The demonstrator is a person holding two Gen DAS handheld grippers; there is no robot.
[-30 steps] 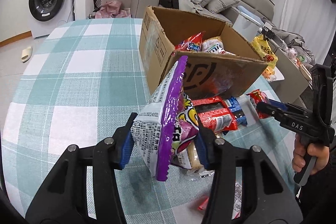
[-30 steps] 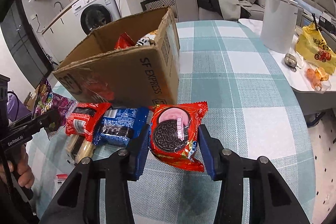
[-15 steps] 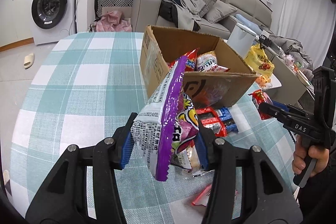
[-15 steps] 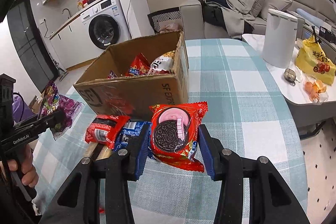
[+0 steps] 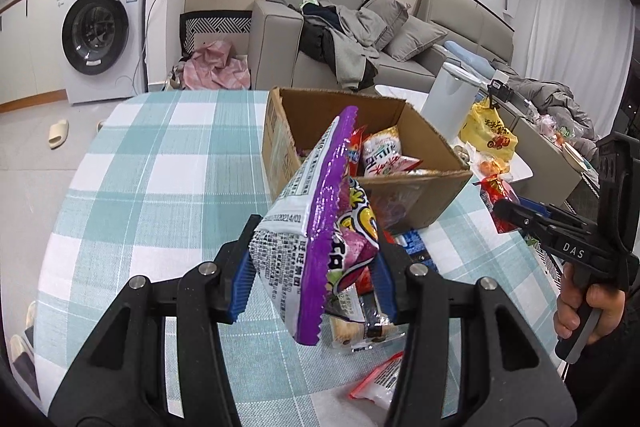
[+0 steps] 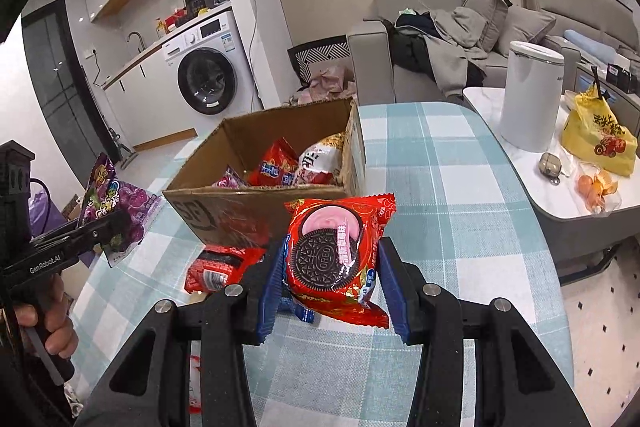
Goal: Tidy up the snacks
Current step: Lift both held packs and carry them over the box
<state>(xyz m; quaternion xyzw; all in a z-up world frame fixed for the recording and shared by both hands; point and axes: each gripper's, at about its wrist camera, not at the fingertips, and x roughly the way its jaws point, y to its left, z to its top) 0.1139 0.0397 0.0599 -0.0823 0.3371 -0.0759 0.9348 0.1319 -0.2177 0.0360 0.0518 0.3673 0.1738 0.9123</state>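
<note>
Checked tablecloth [image 5: 168, 187] below, cardboard box [image 6: 256, 203] just ahead of both grippers. Left gripper [image 5: 314, 277] clamped on purple snack bag [image 5: 320, 227], right gripper [image 6: 328, 281] clamped on Oreo pack [image 6: 336, 259], both lifted, probably for dropping inside.

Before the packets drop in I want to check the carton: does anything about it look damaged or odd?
Yes. The cardboard box has a ragged, torn top rim, and its near wall carries wrinkled shiny tape. It stands upright with packets inside. Loose snacks lie on the tablecloth against its front.
</note>
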